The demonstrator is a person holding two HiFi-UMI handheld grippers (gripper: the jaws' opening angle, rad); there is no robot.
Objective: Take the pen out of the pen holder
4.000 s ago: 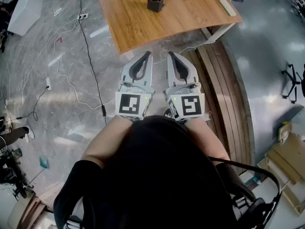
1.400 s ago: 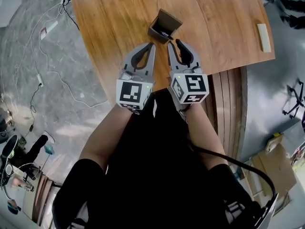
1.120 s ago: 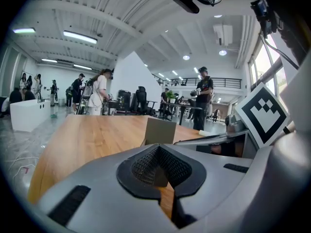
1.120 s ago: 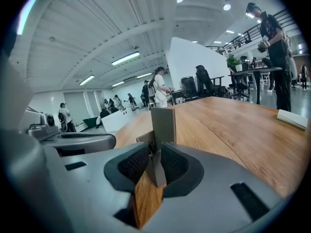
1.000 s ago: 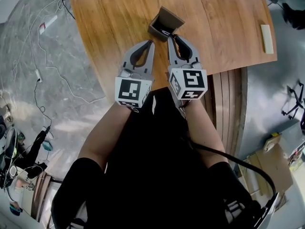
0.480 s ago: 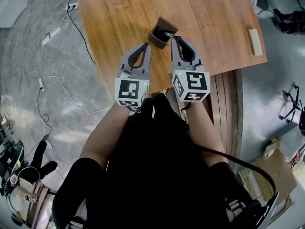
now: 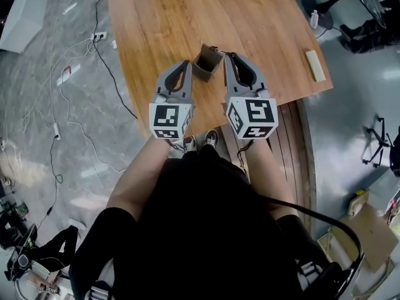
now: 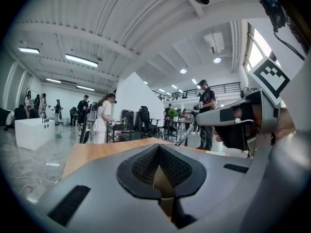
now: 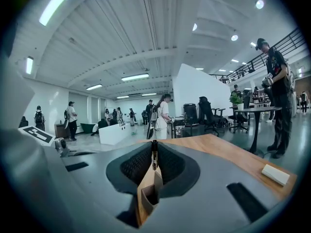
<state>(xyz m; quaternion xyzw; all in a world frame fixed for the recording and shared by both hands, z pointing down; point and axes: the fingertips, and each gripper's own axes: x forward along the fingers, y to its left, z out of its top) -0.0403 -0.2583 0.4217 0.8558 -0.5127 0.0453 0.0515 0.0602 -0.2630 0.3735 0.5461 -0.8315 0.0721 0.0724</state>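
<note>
A dark brown square pen holder (image 7: pixel 206 62) stands near the front edge of the wooden table (image 7: pixel 187 17). My right gripper (image 7: pixel 225 55) is at the holder's right top corner, shut on the thin dark pen (image 9: pixel 154 155). The holder (image 9: pixel 147 194) shows just below its tips. In the left gripper view the pen (image 8: pixel 186 134) slants down from the right gripper's tip, its lower end hidden. My left gripper (image 7: pixel 186 64) sits just left of the holder, jaws together with nothing between them.
A white block (image 7: pixel 314 65) lies near the table's right edge. Cables (image 7: pixel 81 105) trail across the floor on the left. A slatted wooden bench (image 7: pixel 294 149) runs along the right of my legs. Several people stand far off in the hall.
I have come up to the table and both grippers have moved in on the holder. The right gripper's tips have reached the pen's top. The left gripper stays shut beside it.
</note>
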